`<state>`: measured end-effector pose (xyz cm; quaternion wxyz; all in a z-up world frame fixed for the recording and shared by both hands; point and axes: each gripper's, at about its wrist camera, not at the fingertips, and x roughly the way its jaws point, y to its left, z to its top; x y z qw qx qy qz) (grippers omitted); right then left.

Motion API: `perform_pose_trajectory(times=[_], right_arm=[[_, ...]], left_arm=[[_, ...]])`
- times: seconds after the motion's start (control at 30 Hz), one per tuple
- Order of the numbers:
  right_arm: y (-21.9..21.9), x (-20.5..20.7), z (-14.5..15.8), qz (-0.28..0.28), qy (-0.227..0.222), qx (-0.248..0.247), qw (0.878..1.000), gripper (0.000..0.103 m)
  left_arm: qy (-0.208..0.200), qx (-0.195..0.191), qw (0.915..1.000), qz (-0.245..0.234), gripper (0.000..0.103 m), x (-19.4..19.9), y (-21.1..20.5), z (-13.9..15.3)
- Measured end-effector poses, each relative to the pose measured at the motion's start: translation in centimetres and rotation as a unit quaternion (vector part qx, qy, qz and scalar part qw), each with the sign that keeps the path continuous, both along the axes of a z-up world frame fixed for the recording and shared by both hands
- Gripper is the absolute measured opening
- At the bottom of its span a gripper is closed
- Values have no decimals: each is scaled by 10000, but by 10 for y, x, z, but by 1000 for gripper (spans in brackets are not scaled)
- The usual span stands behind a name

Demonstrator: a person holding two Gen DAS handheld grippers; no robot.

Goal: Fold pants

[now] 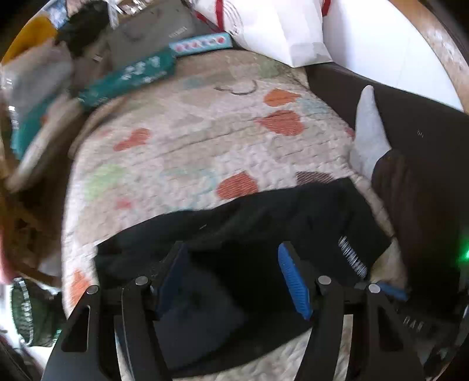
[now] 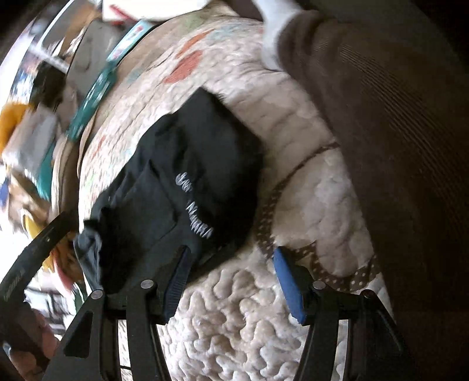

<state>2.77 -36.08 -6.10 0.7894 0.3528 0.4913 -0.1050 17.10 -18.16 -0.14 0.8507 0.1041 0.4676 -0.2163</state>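
The black pants lie folded in a compact bundle on the quilted bedspread, with white lettering on one side. My left gripper is open, its blue-padded fingers spread above the pants and holding nothing. In the right wrist view the pants lie to the left, lettering facing up. My right gripper is open over the quilt just beside the bundle's near edge; its left finger sits at the cloth's edge. The other gripper's black arm shows at far left.
A person's leg in brown trousers with a white sock rests on the bed's right side. A teal box, a grey case and white bags crowd the far edge. Clutter lies left of the bed.
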Motion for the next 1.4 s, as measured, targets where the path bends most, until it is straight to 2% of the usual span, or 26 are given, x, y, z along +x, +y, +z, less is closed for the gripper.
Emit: perform_pose_trajectory(times=[0.1, 0.2, 0.33, 0.43, 0.5, 0.57, 0.63, 0.67, 0.73, 0.77, 0.8, 0.83, 0.87, 0.9, 0.93, 1.03, 1.17, 1.27, 1.4], right_arm=[[-4, 1, 0, -209, -152, 27, 9997, 64], [-4, 6, -1, -360, -276, -34, 9990, 64], [-7, 14, -3, -578, -389, -99, 9975, 64], [-8, 18, -5, -608, -491, -216, 9967, 65], [-8, 22, -6, -605, -592, -286, 9960, 67], [-9, 26, -8, -624, -744, -287, 9949, 75], [-8, 30, -9, -587, -872, -270, 9941, 82], [-8, 31, -9, -601, -893, -273, 9938, 82], [-11, 33, -9, -596, -909, -157, 9940, 82], [-13, 34, -9, -566, -898, -93, 9943, 81], [-13, 35, -8, -532, -869, -59, 9948, 79], [-14, 37, -8, -491, -833, -37, 9953, 63], [-14, 39, -9, -416, -779, 47, 9961, 32], [-15, 41, -11, -353, -715, 205, 9966, 29], [-17, 41, -12, -372, -690, 326, 9964, 27], [-14, 40, 5, -223, -949, 361, 9946, 24], [14, 36, 40, 329, -1389, -215, 9895, 23], [41, 34, 65, 781, -1632, -634, 9815, 22], [77, 33, 88, 1365, -1824, -912, 9694, 22]], left_arm=[[312, -186, 9989, -287, 64, 26, -25, -5], [426, -372, 9961, -683, 64, 41, -58, -10], [564, -376, 9899, -1244, 64, 50, -105, -22], [822, -308, 9828, -1625, 64, 53, -138, -38], [935, -131, 9798, -1760, 64, 56, -157, -51], [1031, -1, 9771, -1863, 64, 57, -171, -60], [1145, 242, 9734, -1967, 64, 58, -182, -71], [1117, 409, 9725, -2004, 64, 57, -186, -76], [1103, 588, 9706, -2056, 51, 54, -190, -81], [1016, 632, 9708, -2079, 45, 52, -190, -79], [918, 678, 9713, -2086, 35, 50, -187, -74], [918, 622, 9716, -2089, 31, 50, -183, -71], [916, 532, 9724, -2081, 29, 50, -178, -66], [912, 412, 9736, -2052, 22, 51, -170, -58], [928, 321, 9739, -2048, 18, 51, -164, -53], [695, 115, 9782, -1953, 17, 45, -144, -28], [528, -301, 9830, -1732, 17, 45, -109, 8], [447, -626, 9853, -1523, 17, 45, -71, 31], [305, -853, 9892, -1155, 15, 49, -15, 52]])
